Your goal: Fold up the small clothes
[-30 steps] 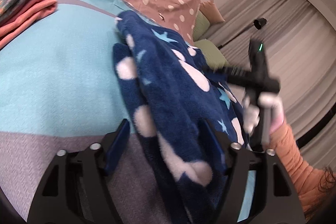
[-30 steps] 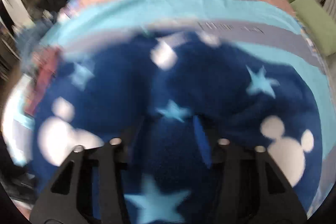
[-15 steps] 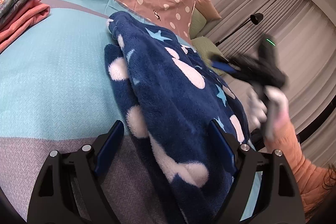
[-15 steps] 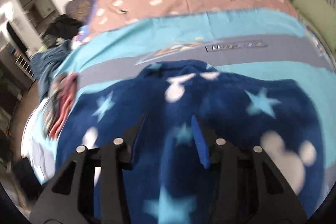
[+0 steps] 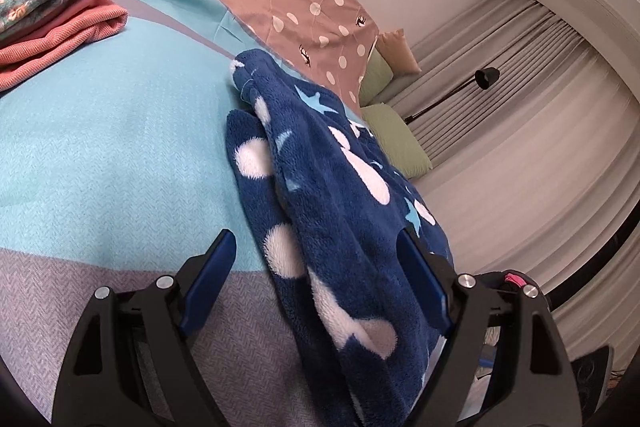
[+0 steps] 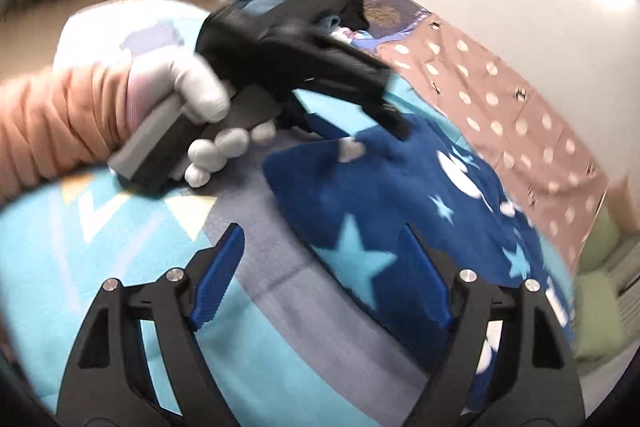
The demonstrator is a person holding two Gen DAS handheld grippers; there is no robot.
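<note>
Right tool (image 6: 320,275) jaws just opened, fleece (image 6: 400,195) released at 1 o'clock; left tool (image 5: 316,275) apart over it; fold laid on bed (image 5: 100,147).

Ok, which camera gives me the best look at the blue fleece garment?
The left wrist view: the blue fleece garment is sharp, lying bunched lengthwise on the bedspread, layered edges visible. The right wrist view shows it flatter but motion-blurred, partly hidden by the left gripper.
</note>
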